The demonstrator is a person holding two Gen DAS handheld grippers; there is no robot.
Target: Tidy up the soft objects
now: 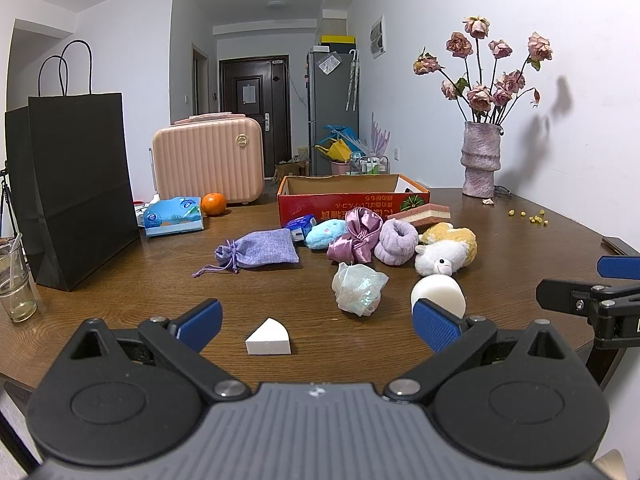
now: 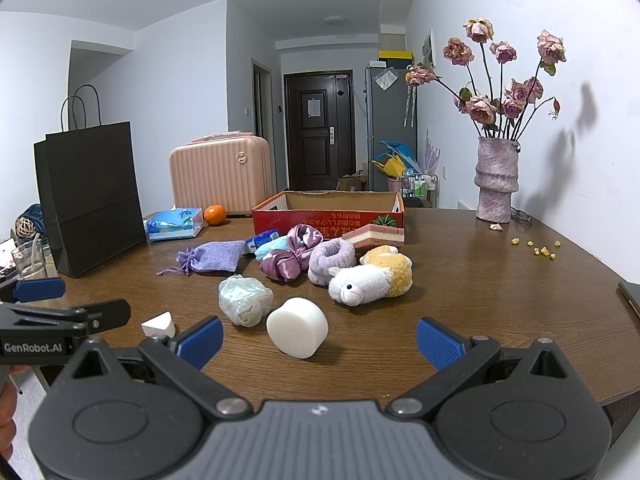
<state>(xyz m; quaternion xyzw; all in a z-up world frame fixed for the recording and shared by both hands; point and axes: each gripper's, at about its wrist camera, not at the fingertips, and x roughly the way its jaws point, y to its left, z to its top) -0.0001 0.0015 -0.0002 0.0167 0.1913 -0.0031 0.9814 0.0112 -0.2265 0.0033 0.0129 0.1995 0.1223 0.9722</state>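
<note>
Left wrist view: the left gripper (image 1: 318, 326) hovers with fingers spread wide and empty over a white wedge sponge (image 1: 269, 338) on the wooden tabletop (image 1: 520, 248). Right wrist view: the right gripper (image 2: 319, 340), equally wide open, faces a white round sponge (image 2: 297, 333). Soft toys cluster before a red cardboard box (image 2: 328, 212).

Even, cool indoor light, bright. Sharp focus throughout. Strong fisheye bending, dark vignette at corners. Flower vase (image 1: 481, 158) throws soft shadows right onto the wall (image 1: 580, 60). Mild sheen on table (image 1: 500, 240) below the vase.
</note>
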